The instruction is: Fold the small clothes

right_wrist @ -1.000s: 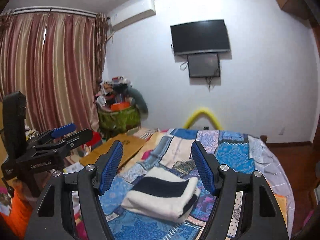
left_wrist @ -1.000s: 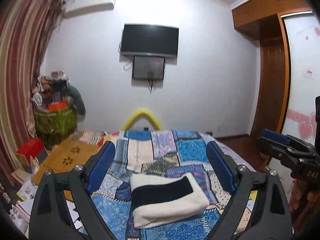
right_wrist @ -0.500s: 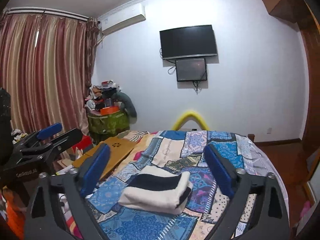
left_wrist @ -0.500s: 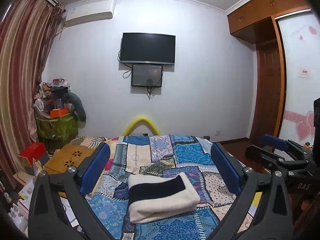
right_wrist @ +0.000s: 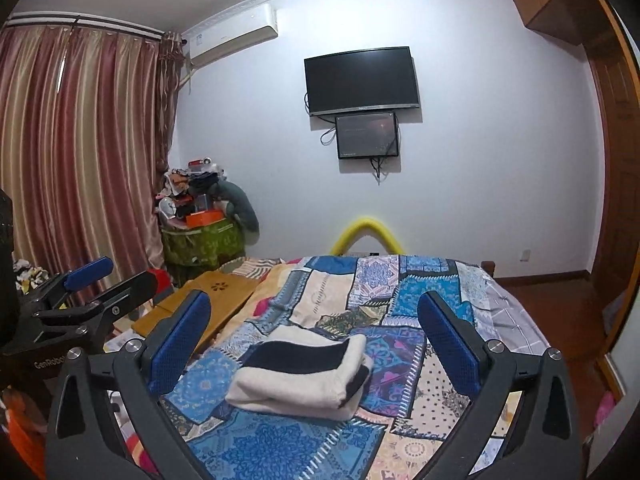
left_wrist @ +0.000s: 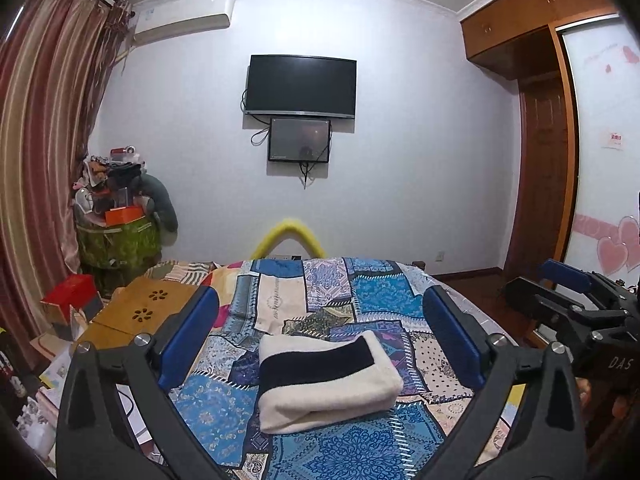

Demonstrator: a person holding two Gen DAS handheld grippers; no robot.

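Observation:
A folded cream garment with a black band [left_wrist: 326, 380] lies on the patchwork bedspread [left_wrist: 380, 292]; it also shows in the right wrist view [right_wrist: 304, 372]. My left gripper [left_wrist: 320, 340] is open and empty, held above and short of the garment. My right gripper [right_wrist: 316, 338] is open and empty too, likewise back from it. The right gripper shows at the right edge of the left wrist view [left_wrist: 568, 300], and the left gripper at the left edge of the right wrist view [right_wrist: 88, 292].
A wooden lap table [left_wrist: 140, 312] lies at the bed's left edge. A cluttered green-covered stand [left_wrist: 116, 236] and red box [left_wrist: 72, 292] are by the curtain. A yellow foam arch [left_wrist: 288, 236] is at the bed's far end. A wardrobe [left_wrist: 600, 200] stands right.
Both grippers have risen and drawn back from the garment, with jaws spread wider. The folded garment has stayed in place on the bed.

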